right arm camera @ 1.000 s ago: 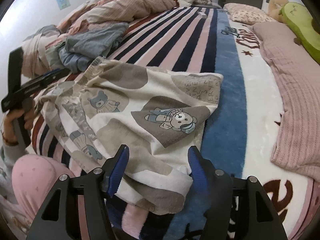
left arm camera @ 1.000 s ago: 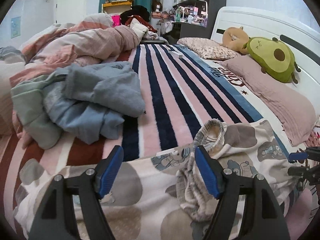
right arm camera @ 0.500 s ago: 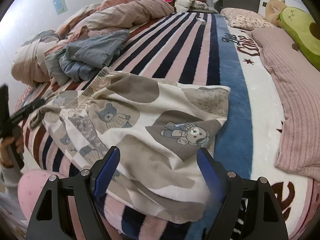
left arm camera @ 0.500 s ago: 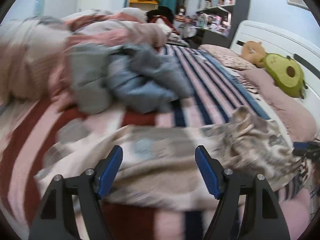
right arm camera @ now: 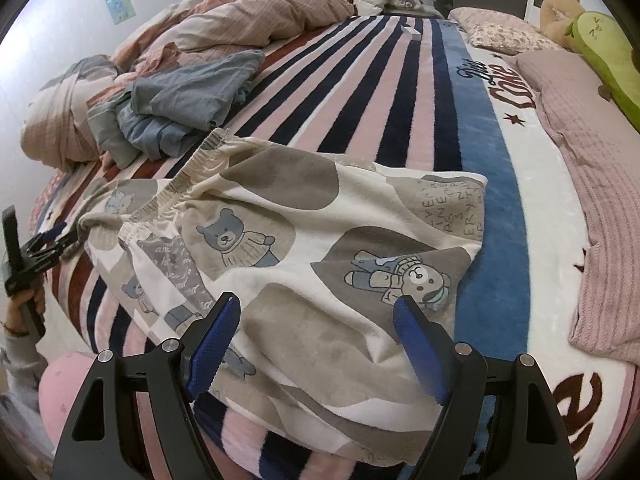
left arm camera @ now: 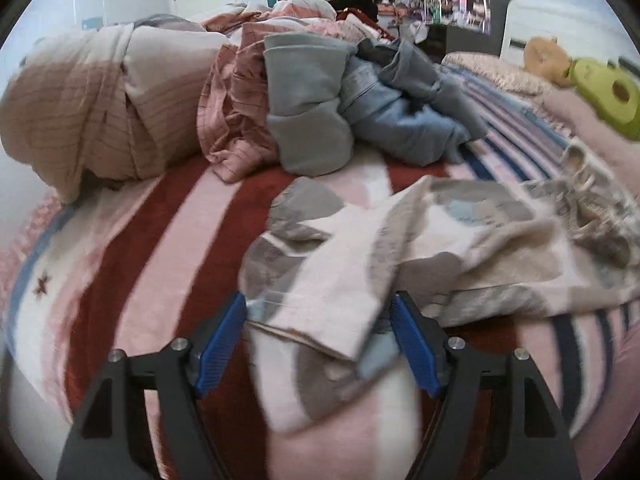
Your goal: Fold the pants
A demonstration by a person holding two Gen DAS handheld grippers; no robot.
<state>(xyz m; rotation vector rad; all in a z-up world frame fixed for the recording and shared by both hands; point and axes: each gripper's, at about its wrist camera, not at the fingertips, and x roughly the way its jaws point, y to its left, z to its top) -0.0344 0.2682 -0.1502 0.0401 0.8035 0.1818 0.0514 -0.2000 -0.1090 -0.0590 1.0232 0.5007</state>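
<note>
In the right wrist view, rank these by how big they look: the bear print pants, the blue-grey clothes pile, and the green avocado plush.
1. Bear print pants, though nearest the camera.
2. Blue-grey clothes pile.
3. Green avocado plush, cut off by the frame edge, so unsure.

the left wrist view is motion-blurred: the prints on the pants [left arm camera: 360, 240] smear, and the avocado plush [left arm camera: 608, 96] at two o'clock is soft and cut by the rim. in the right wrist view the pants' near hem [right arm camera: 320, 436] hides behind the right gripper [right arm camera: 316, 340], and the person's hand [right arm camera: 28, 308] at nine o'clock is cropped.
</note>
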